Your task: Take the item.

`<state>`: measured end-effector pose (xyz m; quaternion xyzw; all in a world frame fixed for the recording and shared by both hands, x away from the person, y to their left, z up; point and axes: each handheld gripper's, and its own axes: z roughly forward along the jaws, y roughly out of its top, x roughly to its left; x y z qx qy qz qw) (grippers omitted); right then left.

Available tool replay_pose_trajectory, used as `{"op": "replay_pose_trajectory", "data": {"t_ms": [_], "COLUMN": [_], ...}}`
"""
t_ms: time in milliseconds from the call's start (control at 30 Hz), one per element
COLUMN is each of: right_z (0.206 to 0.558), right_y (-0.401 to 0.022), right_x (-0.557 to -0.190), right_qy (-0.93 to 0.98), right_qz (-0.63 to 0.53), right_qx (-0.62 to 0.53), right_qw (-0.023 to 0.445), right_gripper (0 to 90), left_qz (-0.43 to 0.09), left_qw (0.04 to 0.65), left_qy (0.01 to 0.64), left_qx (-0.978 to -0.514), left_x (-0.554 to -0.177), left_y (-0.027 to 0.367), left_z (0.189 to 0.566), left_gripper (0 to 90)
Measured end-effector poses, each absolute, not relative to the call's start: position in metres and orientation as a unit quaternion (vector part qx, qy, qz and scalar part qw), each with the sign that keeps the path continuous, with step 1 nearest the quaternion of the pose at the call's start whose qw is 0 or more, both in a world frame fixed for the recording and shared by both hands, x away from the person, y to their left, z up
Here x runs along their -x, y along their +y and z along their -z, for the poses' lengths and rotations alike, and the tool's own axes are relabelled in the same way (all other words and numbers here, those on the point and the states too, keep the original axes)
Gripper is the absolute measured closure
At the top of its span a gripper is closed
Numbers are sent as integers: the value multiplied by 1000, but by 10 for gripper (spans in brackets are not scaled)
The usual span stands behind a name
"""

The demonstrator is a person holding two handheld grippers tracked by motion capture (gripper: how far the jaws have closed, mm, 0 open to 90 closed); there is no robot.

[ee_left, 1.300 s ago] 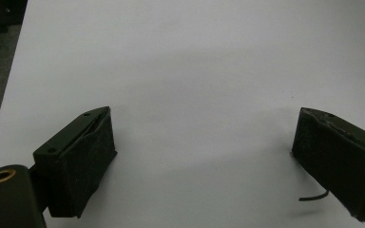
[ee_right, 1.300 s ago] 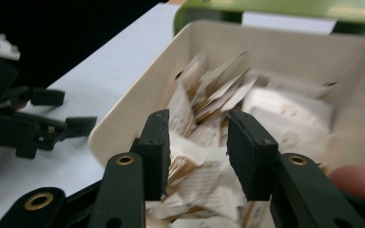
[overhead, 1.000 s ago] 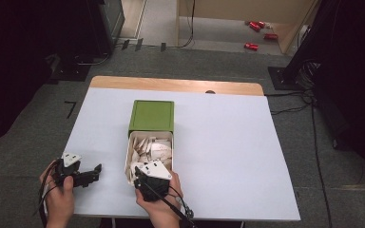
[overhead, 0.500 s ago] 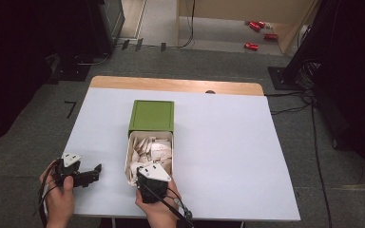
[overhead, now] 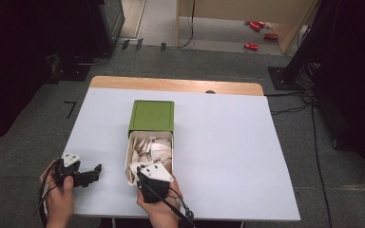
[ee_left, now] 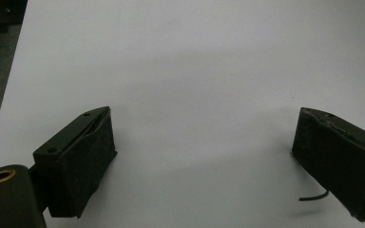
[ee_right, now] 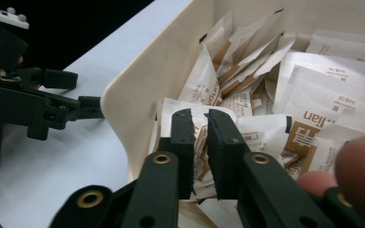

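The right gripper (ee_right: 199, 142) reaches into the near end of the cream tray (overhead: 129, 156), at six o'clock from the green box (overhead: 152, 116); its jaws, just eased slightly, pinch a packet (ee_right: 200, 142). At nine o'clock, the left gripper (ee_left: 204, 142) rests wide, empty, over the white table (overhead: 228, 142).

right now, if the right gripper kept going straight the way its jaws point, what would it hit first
Probably the heap of paper sachets in the cream box. The right gripper points into that box with its jaws nearly together, just over the packets. The far box wall comes after, though depth is hard to judge.
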<state>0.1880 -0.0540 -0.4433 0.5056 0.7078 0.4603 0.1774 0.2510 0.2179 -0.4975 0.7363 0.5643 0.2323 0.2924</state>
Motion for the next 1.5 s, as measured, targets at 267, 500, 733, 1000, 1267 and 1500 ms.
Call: {"op": "replay_pose_trajectory", "data": {"t_ms": [267, 500, 733, 1000, 1267, 1500], "right_z": [445, 451, 453, 451, 440, 430], "right_y": [-55, -52, -47, -51, -58, -65], "right_x": [-184, -186, -185, -186, -186, -188], "right_qy": [698, 700, 702, 706, 700, 696], "right_qz": [-466, -460, -453, -464, -473, -479], "right_qx": [-512, -525, -525, -509, -502, -498], "right_qw": [182, 154, 162, 167, 183, 195], "right_gripper": [732, 663, 766, 865, 893, 900], "left_qz": [-232, -232, -232, -232, -232, -233], "left_qw": [293, 293, 292, 292, 292, 292], "left_qy": [564, 564, 564, 564, 564, 564], "left_qx": [-736, -736, -737, -736, -736, -736], "left_x": [-251, -251, -251, -251, -251, -251], "left_y": [218, 218, 218, 218, 218, 218], "left_z": [497, 497, 497, 497, 497, 498], "left_gripper": [74, 74, 74, 74, 74, 74]}}
